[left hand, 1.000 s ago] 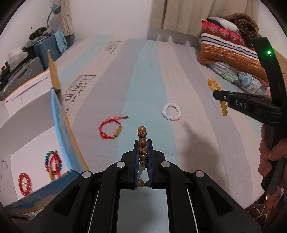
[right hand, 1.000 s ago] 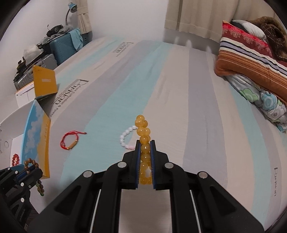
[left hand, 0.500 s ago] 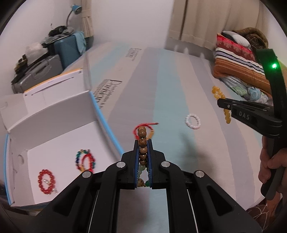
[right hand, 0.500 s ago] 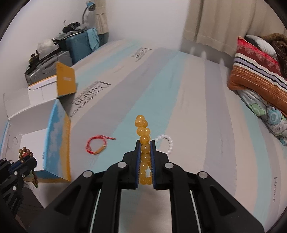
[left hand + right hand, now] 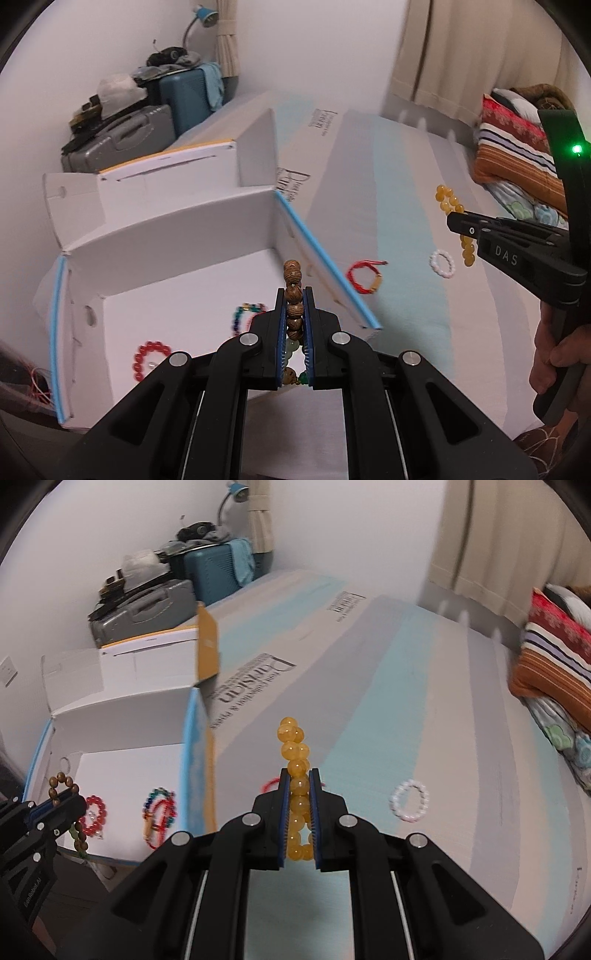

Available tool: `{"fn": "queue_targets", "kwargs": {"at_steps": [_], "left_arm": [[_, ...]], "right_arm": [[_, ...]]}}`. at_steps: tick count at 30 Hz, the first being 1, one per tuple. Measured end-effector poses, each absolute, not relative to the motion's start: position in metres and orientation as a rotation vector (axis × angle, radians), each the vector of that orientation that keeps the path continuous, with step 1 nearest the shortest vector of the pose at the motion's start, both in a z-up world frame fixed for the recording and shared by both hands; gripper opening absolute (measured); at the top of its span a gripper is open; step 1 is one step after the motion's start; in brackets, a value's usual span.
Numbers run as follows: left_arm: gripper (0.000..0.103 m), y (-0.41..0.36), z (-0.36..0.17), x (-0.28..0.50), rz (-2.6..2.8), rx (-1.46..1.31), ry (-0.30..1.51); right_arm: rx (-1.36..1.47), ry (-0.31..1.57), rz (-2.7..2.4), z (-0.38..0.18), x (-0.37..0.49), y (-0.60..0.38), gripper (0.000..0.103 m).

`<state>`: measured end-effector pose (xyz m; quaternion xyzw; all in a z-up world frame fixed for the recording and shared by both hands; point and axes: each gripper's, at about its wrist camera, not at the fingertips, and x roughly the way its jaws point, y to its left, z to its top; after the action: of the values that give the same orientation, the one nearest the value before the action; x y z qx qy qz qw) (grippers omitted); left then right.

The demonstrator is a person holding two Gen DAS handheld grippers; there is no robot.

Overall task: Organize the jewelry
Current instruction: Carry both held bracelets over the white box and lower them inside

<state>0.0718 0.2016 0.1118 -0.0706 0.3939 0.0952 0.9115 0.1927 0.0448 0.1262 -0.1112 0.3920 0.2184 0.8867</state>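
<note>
My left gripper (image 5: 294,295) is shut on a brown wooden bead bracelet (image 5: 293,275) and hangs over the near right corner of an open white box (image 5: 177,229). Inside the box lie a red bead bracelet (image 5: 150,358) and a multicoloured one (image 5: 245,314). My right gripper (image 5: 300,775) is shut on a yellow bead bracelet (image 5: 293,746) above the striped bedsheet, right of the box (image 5: 122,709). A red cord bracelet (image 5: 364,275) and a white bead bracelet (image 5: 442,264) lie on the sheet. The left gripper (image 5: 61,799) shows at the left edge of the right wrist view.
The box's blue-edged wall (image 5: 328,269) stands between the box floor and the bedsheet (image 5: 406,701). Suitcases (image 5: 122,136) and clutter sit in the far left corner. Folded blankets (image 5: 517,147) are piled at the right. A hand (image 5: 554,354) holds the right gripper's handle.
Both grippers have moved left toward the box, each still shut on its bracelet. The left one now hangs over the box interior; the red cord and white bracelets have shifted right in view.
</note>
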Motion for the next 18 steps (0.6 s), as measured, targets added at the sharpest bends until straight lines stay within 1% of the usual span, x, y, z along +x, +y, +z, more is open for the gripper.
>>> {"fn": "queue_targets", "kwargs": {"at_steps": [12, 18], "left_arm": [[0.007, 0.266, 0.108, 0.050, 0.288, -0.187, 0.816], [0.007, 0.296, 0.097, 0.042, 0.364, -0.230, 0.837]], "right_arm": [[-0.257, 0.816, 0.542, 0.121, 0.176, 0.114, 0.009], [-0.276, 0.843, 0.591, 0.108, 0.165, 0.146, 0.009]]}}
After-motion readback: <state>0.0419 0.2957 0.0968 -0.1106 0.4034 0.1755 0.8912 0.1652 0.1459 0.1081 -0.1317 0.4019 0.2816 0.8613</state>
